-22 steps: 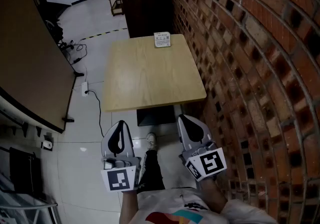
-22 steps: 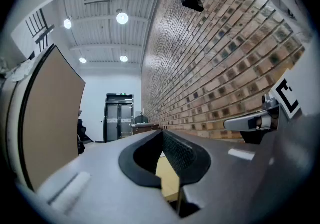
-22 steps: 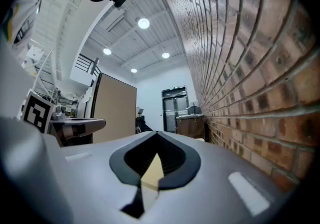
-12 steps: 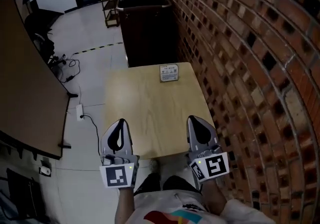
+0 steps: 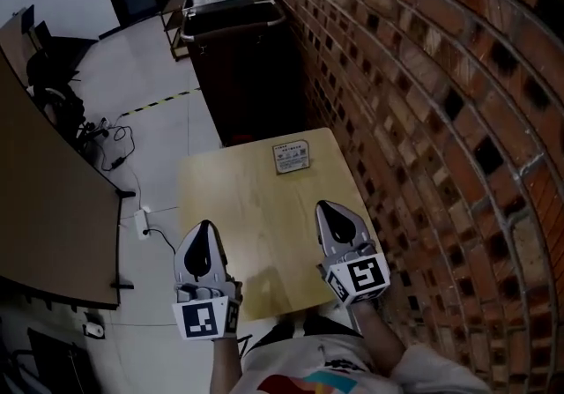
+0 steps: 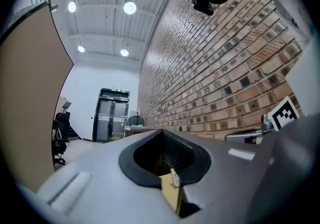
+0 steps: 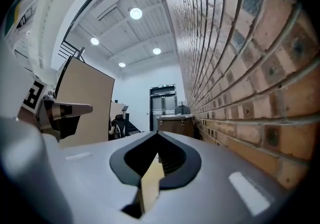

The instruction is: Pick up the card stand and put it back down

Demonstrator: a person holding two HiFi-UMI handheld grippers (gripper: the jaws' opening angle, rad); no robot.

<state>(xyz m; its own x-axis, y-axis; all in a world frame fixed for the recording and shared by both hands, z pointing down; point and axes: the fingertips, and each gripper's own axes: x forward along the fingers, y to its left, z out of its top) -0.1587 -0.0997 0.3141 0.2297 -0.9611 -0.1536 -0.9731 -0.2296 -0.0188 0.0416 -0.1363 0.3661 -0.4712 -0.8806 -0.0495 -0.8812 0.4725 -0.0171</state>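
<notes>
The card stand (image 5: 290,157) is seen untouched by the far edge of the worktop (image 5: 247,207), and the left tool (image 5: 204,232) and right tool (image 5: 330,210) are held shut and empty at the near edge, so one must be opened and reached forward.

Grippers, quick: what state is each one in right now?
Left gripper: shut, jaws together, holding nothing.
Right gripper: shut, jaws together, holding nothing.
</notes>
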